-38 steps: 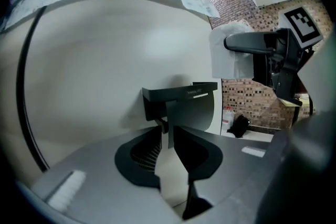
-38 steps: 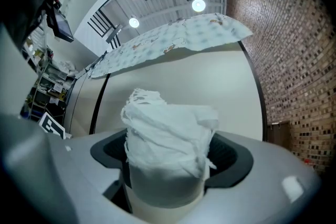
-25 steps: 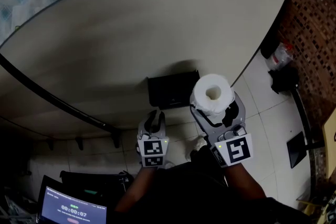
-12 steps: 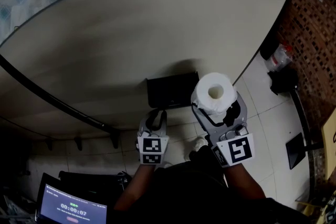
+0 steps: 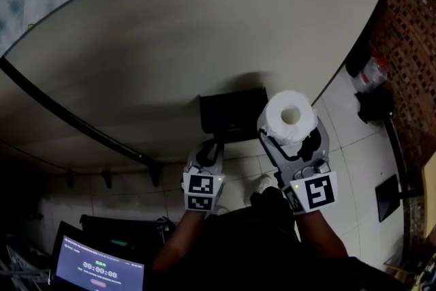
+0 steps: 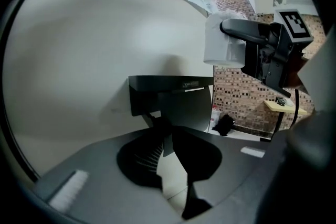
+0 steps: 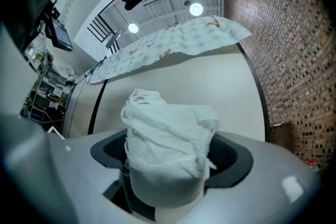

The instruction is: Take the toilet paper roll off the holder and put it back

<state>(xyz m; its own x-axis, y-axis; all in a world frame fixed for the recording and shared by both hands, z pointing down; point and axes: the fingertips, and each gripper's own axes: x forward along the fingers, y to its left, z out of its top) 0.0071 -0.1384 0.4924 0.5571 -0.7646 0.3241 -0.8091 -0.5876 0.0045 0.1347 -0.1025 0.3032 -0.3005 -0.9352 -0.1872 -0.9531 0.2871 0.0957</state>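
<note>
Snugly, right gripper jaws clasp a ragged toilet paper roll; left gripper closed.

Left gripper and right gripper: grey bodies, black jaws (square-marker cubes behind).

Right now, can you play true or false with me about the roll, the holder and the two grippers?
1. The right gripper holds the roll. True.
2. The roll sits on the holder. False: it is off the holder, up in the right gripper.
3. The left gripper holds something. False: nothing is between its jaws.
4. The holder is black. True.
</note>
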